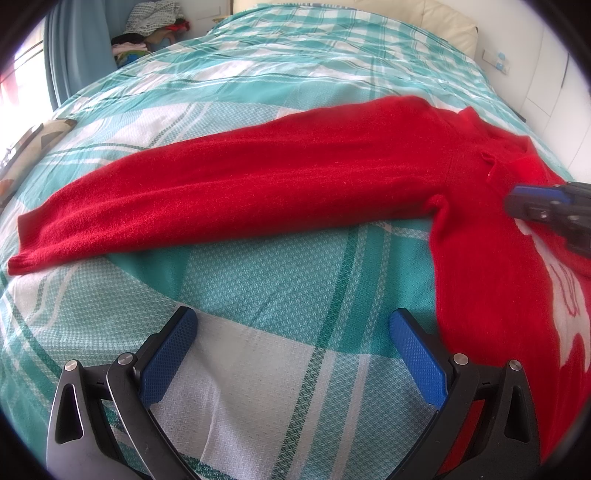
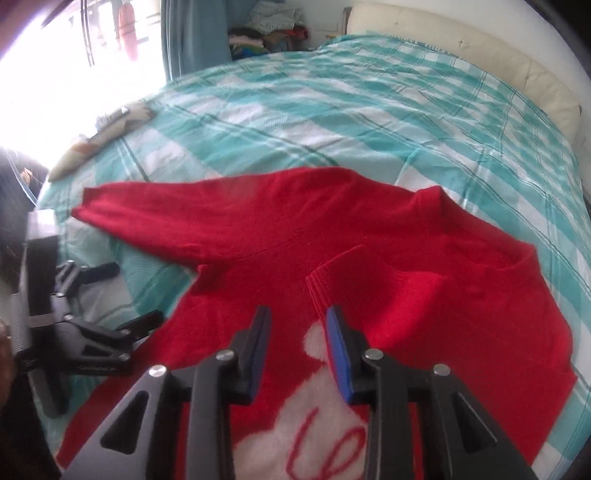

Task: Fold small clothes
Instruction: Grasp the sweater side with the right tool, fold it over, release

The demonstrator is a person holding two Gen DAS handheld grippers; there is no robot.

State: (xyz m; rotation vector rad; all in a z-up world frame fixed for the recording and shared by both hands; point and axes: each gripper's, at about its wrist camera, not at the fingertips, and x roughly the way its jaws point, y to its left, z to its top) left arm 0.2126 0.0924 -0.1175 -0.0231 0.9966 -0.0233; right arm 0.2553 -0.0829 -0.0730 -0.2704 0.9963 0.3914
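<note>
A red knitted sweater (image 1: 295, 177) (image 2: 369, 229) lies flat on the teal plaid bedcover (image 1: 258, 280), with a white motif (image 2: 295, 424) on its chest. One sleeve (image 1: 166, 199) stretches straight out to the left. The other sleeve is folded over the body, its ribbed cuff (image 2: 332, 273) lying just beyond my right gripper (image 2: 299, 312). That gripper hovers over the chest with a narrow gap between its pads and nothing in it. My left gripper (image 1: 291, 317) (image 2: 135, 293) stands wide open above bare bedcover, beside the sweater's side edge and below the outstretched sleeve.
A cream padded headboard (image 2: 480, 62) runs along the far side of the bed. A pile of clothes (image 2: 269, 26) sits beyond the far corner by a blue curtain (image 2: 192, 37). Small flat items (image 2: 99, 136) lie at the bed's left edge near the bright window.
</note>
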